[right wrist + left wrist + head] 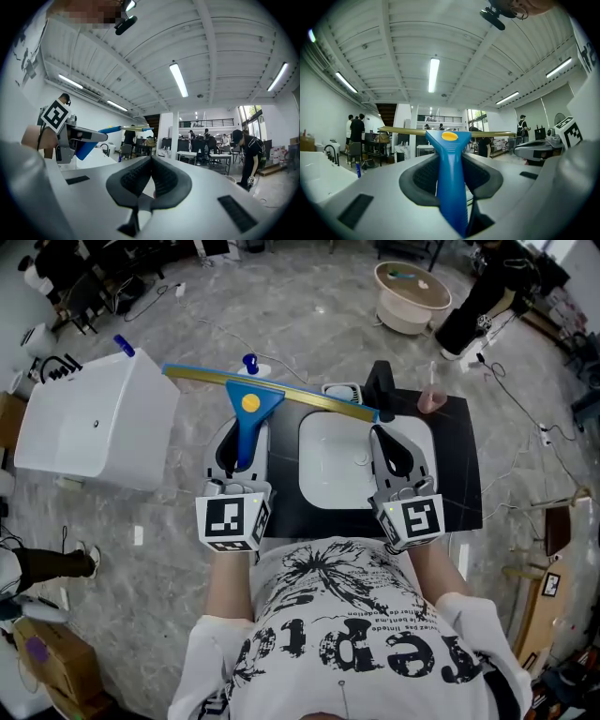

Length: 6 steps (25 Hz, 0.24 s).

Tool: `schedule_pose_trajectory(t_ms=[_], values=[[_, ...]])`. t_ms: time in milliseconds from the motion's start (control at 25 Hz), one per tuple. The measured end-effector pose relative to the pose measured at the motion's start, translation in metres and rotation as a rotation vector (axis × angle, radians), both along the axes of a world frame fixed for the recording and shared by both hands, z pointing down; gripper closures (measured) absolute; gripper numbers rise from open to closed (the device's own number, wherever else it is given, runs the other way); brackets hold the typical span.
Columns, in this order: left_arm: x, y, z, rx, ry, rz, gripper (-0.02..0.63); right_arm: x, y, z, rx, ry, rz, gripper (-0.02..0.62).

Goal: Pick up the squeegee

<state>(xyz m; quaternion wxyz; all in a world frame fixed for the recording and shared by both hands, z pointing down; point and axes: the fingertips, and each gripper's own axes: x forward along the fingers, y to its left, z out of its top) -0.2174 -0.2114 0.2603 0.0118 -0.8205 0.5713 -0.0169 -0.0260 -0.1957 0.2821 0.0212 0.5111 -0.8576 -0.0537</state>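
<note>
Black table [459, 486] holds white basin [330, 467] — pink cup [431, 401].

**Operator and hand-held tools.** The left gripper [238, 442] and the right gripper [394, 452] have smooth, light-grey moulded shells. Each shell narrows to two jaws lined with black ribbed pads [423, 176]. Dark rectangular recesses [356, 211] are set into the upper faces of the shells. Each tool carries a cube at its rear, the left marker cube [232, 521] and the right marker cube [415, 518]. Both cubes are white with black square-pattern codes on their faces. The T-shirt [347, 634] is white and short-sleeved. It is printed in black with a splattered, frond-like graphic, a row of large distressed letters and a finer line of small text.
</note>
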Motion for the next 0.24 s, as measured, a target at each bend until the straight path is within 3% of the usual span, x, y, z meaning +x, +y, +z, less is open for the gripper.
schedule_pose_trajectory(t_ms=[240], values=[[-0.0026, -0.0095, -0.0039, -0.007, 0.000, 0.003, 0.466, -0.0025, -0.0090, -0.0051, 0.002, 0.001, 0.001, 0.583]])
